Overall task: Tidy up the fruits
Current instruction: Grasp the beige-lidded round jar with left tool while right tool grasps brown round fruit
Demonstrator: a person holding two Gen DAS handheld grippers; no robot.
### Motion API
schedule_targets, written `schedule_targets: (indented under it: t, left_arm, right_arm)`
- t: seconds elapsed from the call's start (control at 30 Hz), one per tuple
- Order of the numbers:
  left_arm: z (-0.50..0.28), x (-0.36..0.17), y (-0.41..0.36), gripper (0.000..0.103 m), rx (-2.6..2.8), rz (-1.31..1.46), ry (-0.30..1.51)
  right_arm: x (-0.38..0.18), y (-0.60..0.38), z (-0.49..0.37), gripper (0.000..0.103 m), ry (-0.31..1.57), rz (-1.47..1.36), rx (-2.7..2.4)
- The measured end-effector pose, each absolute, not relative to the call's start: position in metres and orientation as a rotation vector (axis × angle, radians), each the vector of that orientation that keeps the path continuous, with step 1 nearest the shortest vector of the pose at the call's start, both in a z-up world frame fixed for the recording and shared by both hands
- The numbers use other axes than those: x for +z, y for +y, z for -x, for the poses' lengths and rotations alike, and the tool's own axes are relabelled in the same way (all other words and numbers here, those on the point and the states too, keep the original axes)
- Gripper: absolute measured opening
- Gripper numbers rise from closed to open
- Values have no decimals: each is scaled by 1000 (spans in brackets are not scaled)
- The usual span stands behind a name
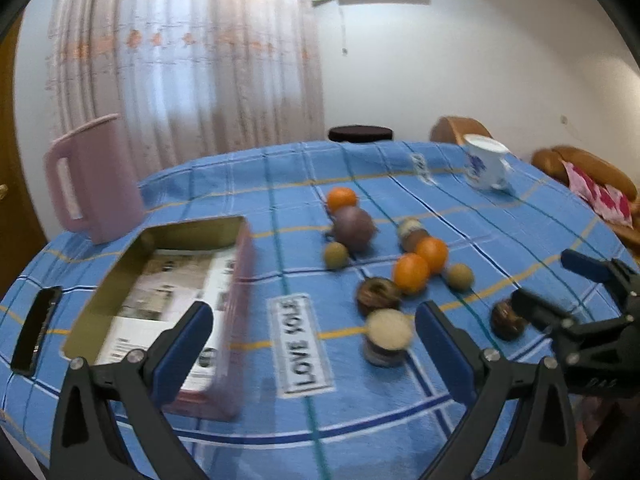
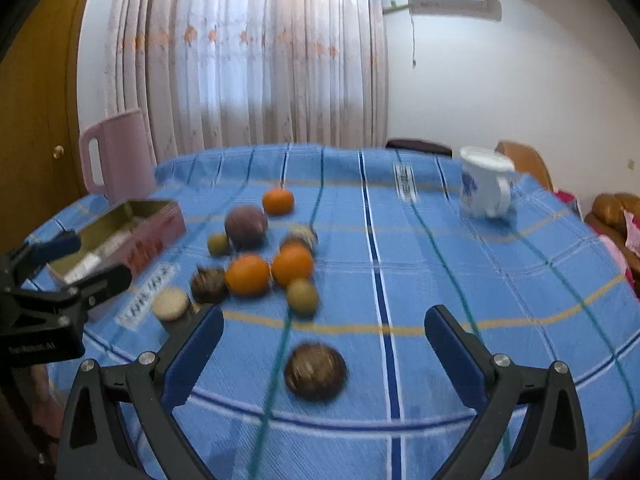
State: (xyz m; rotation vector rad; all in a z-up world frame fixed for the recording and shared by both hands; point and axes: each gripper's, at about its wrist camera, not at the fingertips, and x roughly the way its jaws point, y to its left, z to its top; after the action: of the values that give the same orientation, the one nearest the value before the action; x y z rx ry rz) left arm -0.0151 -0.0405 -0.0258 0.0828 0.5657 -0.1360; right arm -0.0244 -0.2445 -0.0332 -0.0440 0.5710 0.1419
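Several fruits lie on the blue checked tablecloth: three oranges, among them one far back and a touching pair, a purple round fruit, small tan fruits and dark brown pieces. An open pink tin lined with paper stands at the left. My left gripper is open and empty, above the cloth between tin and fruits. My right gripper is open and empty, with a brown round fruit between and just beyond its fingers. The tin also shows in the right wrist view.
A pink jug stands behind the tin. A white cup with blue print stands at the far right. A dark phone lies left of the tin. Chairs and a sofa stand beyond the table's right edge.
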Motion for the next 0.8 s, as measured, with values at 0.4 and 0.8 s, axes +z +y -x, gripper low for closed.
schedule_targets:
  t: [0.4, 0.8]
  left_arm:
    - [7, -46, -67, 89, -227, -94, 650]
    - [-15, -68, -68, 41, -321, 5, 805]
  right_arm:
    - [-66, -249, 11, 48, 716, 13, 221]
    - [-69, -248, 11, 42, 715, 12, 257]
